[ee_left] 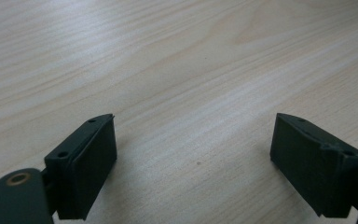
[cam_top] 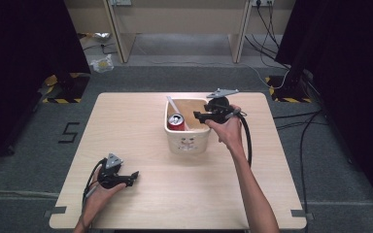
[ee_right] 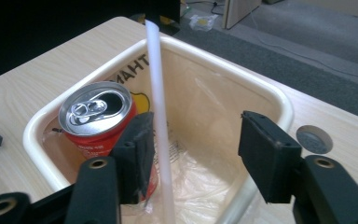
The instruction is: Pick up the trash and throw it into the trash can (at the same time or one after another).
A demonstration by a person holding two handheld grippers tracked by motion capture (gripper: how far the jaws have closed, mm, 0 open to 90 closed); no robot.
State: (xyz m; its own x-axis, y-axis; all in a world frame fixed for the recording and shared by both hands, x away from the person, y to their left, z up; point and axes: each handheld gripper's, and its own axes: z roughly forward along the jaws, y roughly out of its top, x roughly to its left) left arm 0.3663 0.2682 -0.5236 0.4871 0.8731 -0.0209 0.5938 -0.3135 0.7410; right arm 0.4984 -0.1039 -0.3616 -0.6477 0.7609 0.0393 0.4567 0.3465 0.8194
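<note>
Straw stands leaning inside the cream bin beside the red can, between the right gripper fingers, which are spread wide and hold nothing; left gripper idles open over the worktop, so little seems left

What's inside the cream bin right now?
Inside the bin: an upright red can, a white straw leaning on the rim, and clear plastic film. The right gripper hides part of the bottom.
</note>
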